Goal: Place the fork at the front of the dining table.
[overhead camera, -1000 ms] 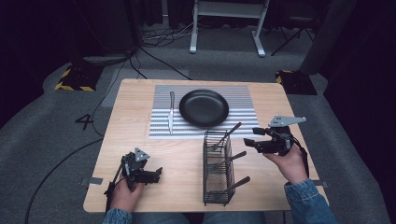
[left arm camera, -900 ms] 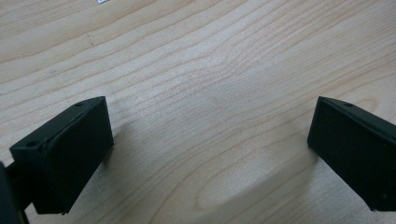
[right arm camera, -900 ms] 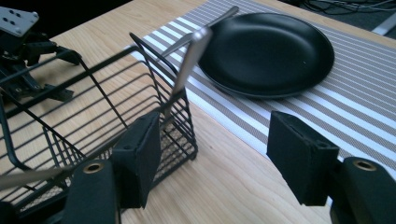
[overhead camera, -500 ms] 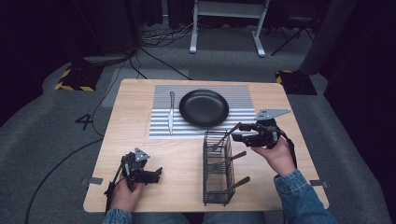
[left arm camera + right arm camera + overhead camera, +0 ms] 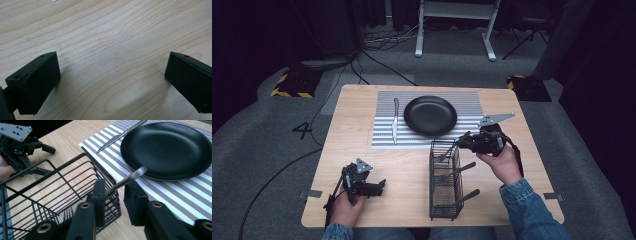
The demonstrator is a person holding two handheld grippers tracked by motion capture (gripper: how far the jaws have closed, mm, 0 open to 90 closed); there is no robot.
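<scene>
Sticking up out of the far end of the wire basket (image 5: 50, 202), a metal handle (image 5: 130, 178) pokes between the two black jaws of the right gripper (image 5: 115, 195). It looks like a fork or a spoon, but its other end is down in the basket, so I cannot tell which. The jaws stand a little apart on each side of the handle, and I cannot tell if they squeeze it yet. In the high view the right gripper (image 5: 469, 141) is at the far end of the basket (image 5: 444, 180), tipped down and pointing left, with the person's right hand (image 5: 502, 162) behind it. Two more pieces with dark handles (image 5: 462, 169) lie in the basket. The job looks like setting the table, and I think it is only partly done. A knife (image 5: 395, 120) already lies on the striped mat (image 5: 384, 135), just left of the black plate (image 5: 430, 115). The pieces in the basket are not set out yet. The left gripper (image 5: 374, 186) rests low on the wooden table (image 5: 512, 105) near the person, well apart from the basket. Its jaws are spread wide over bare wood (image 5: 112, 50) and hold nothing.
</scene>
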